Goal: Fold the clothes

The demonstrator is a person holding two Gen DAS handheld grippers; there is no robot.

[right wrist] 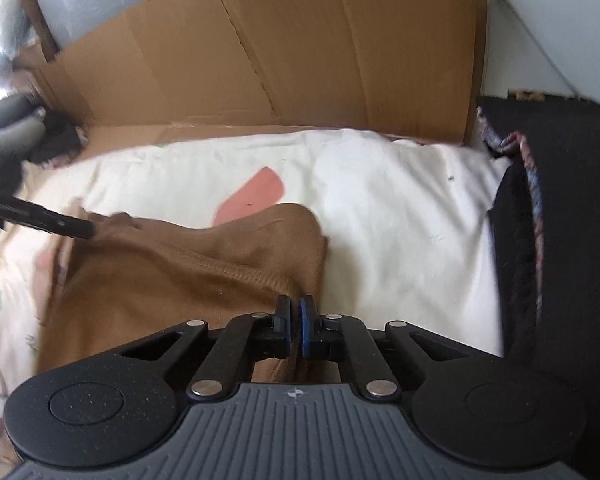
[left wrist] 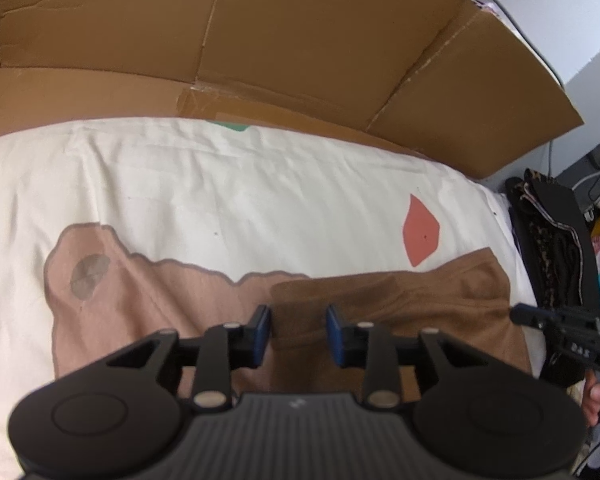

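While the right gripper (right wrist: 294, 322) pinches the brown garment (right wrist: 188, 280) on the white sheet (right wrist: 400, 220), the left gripper (left wrist: 299, 334) hovers above it, jaws wide.

- Cardboard (left wrist: 300, 40) stands at the bed's far edge.
- White sheet (left wrist: 220, 184) with a red patch (left wrist: 420, 232) covers the bed.
- Dark clothes pile (right wrist: 560, 220) lies at the right.
- White cable (left wrist: 512, 20) behind cardboard.

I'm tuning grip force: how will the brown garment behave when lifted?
The brown garment is probably floppy: it ridges and sags away from the shut right gripper. It looks light and likely won't slip. The left gripper is open.
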